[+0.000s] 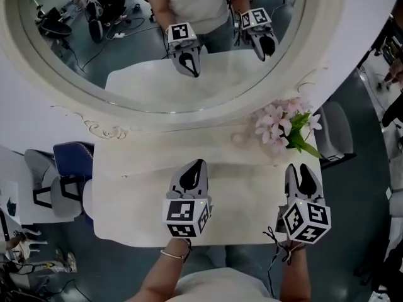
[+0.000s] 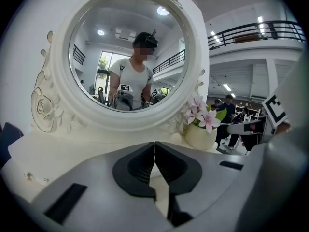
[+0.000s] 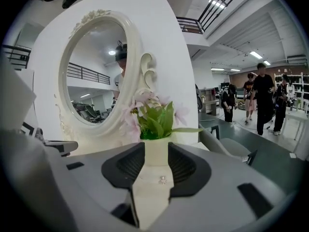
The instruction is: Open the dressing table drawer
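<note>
The cream dressing table (image 1: 145, 194) carries a big oval mirror (image 1: 157, 36), and I cannot see its drawer in any view. Over the middle of the top, near the front edge, my left gripper (image 1: 199, 164) points at the mirror; its jaws are shut and empty, with the tips touching (image 2: 154, 145). At the right end of the top, my right gripper (image 1: 300, 168) is open with nothing in it. Between its jaws (image 3: 156, 151) I see bare table top and the vase of pink flowers (image 3: 154, 122) just ahead.
The flower vase (image 1: 286, 131) stands at the table's back right corner, close in front of my right gripper. A blue chair (image 1: 72, 153) stands left of the table and a grey chair (image 1: 334, 128) to its right. People (image 3: 263, 98) stand far off.
</note>
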A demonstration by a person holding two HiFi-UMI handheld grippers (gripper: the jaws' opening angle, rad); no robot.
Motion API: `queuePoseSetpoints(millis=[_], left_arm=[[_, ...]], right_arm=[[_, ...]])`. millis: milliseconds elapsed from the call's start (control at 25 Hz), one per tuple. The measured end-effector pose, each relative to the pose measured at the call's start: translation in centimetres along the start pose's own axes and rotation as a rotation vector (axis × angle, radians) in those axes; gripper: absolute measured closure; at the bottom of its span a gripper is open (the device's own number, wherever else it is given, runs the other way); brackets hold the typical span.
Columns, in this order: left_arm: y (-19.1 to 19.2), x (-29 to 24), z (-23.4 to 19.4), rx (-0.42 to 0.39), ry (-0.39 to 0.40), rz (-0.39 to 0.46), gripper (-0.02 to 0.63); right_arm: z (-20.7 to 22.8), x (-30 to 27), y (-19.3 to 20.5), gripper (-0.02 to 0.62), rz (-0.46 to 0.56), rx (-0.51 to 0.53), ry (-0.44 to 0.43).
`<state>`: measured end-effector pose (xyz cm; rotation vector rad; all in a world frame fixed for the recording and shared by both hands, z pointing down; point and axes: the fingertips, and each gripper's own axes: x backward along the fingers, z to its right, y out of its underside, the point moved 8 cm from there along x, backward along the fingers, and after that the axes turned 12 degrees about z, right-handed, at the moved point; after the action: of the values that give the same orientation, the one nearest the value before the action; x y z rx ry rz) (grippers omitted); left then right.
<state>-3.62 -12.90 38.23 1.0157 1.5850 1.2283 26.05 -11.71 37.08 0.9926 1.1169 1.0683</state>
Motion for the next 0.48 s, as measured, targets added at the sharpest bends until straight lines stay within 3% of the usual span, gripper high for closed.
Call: queuePoseSetpoints(millis=[480], left_arm=[[6.5, -0.9, 0.8, 0.045, -0.018, -0.134, 0.588]], right_arm=[[1.8, -1.3, 5.6, 0.434, -0.112, -0.017, -0.004]])
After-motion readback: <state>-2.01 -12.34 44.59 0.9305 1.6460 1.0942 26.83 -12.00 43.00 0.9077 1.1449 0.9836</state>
